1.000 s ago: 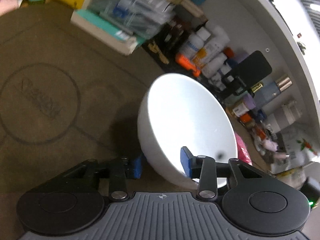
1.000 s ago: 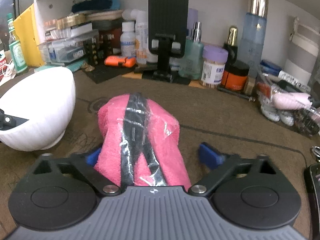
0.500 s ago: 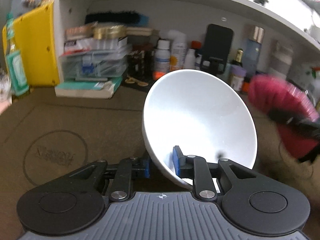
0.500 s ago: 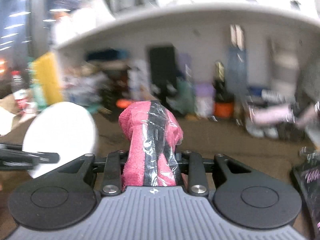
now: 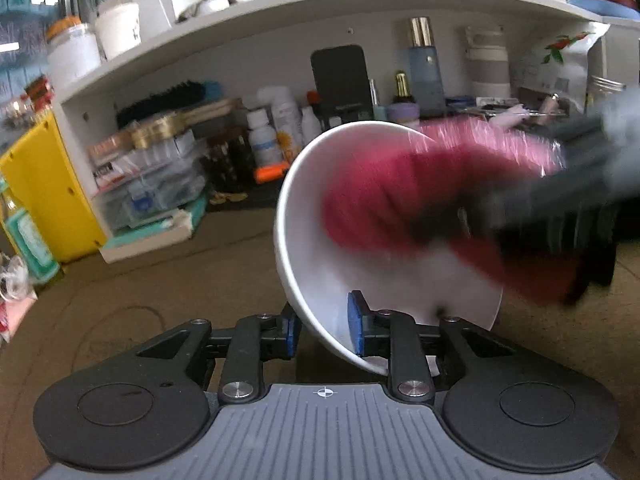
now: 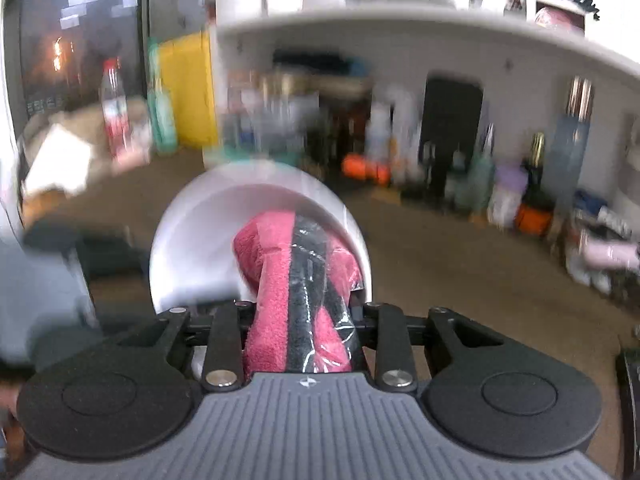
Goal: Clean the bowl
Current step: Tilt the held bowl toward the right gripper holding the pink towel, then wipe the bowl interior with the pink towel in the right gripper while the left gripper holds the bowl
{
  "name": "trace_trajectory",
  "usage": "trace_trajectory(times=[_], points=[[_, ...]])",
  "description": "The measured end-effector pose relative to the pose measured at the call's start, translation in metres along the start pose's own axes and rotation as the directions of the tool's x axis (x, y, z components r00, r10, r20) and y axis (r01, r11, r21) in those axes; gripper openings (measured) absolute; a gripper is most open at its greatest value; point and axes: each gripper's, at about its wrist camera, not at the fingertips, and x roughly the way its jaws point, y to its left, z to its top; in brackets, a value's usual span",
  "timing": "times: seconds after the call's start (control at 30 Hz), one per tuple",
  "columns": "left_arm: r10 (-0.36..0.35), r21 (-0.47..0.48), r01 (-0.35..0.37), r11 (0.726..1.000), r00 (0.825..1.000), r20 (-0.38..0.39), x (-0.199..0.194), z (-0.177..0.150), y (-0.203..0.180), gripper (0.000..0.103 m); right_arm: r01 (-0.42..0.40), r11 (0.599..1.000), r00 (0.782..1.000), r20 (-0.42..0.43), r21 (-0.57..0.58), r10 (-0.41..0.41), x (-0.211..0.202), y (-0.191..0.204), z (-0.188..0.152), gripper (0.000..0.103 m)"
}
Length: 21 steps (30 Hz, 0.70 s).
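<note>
My left gripper (image 5: 325, 326) is shut on the rim of a white bowl (image 5: 308, 248), which is held tilted above the table with its opening to the right. My right gripper (image 6: 300, 308) is shut on a rolled pink cloth (image 6: 276, 280) bound with black tape. The cloth's tip is inside the bowl (image 6: 192, 240). In the left wrist view the pink cloth (image 5: 376, 196) is blurred inside the bowl, with the right gripper coming in from the right.
A brown mat (image 5: 140, 280) covers the table. Bottles, jars and a black phone stand (image 5: 340, 80) line the back under a white shelf (image 5: 320, 4). Clear boxes (image 5: 148, 176) and a yellow box (image 5: 40, 184) stand at the left.
My right gripper has brought the pink cloth into the bowl. My left gripper has lifted and levelled with the bowl, which stays tilted in its grip.
</note>
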Motion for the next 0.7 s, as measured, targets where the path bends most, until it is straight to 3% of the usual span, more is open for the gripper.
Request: trace_trajectory(times=[0.07, 0.13, 0.33, 0.4, 0.53, 0.63, 0.7], points=[[-0.005, -0.018, 0.005, 1.0, 1.0, -0.005, 0.0, 0.0, 0.001, 0.026, 0.015, 0.998, 0.998, 0.056, -0.058, -0.012, -0.018, 0.01, 0.003, 0.03], [-0.006, -0.034, 0.006, 0.999, 1.0, -0.006, 0.0, -0.001, 0.001, 0.026, 0.045, 0.993, 0.998, 0.048, -0.11, -0.04, -0.019, 0.029, -0.003, 0.03], [-0.021, -0.07, 0.021, 0.997, 1.0, -0.008, 0.0, -0.002, 0.005, 0.026, 0.078, 0.991, 0.991, -0.103, -0.111, -0.09, -0.012, 0.036, -0.044, 0.031], [-0.044, -0.068, 0.042, 0.997, 0.999, -0.015, 0.002, 0.001, 0.008, 0.027, 0.09, 0.993, 0.991, -0.091, -0.075, -0.097, -0.008, 0.033, -0.045, 0.031], [-0.023, -0.02, 0.022, 1.0, 0.999, -0.023, 0.003, 0.006, -0.001, 0.027, 0.117, 0.991, 0.993, 0.036, -0.057, -0.115, 0.001, 0.033, -0.023, 0.031], [-0.017, -0.004, 0.017, 1.0, 0.999, -0.028, 0.005, 0.008, -0.001, 0.028, 0.16, 0.978, 0.986, 0.074, -0.132, -0.151, -0.001, 0.04, -0.009, 0.031], [-0.017, -0.005, 0.016, 1.0, 0.999, -0.027, 0.006, 0.01, 0.0, 0.028, 0.197, 0.958, 0.98, 0.036, -0.208, -0.194, 0.003, 0.036, -0.006, 0.031]])
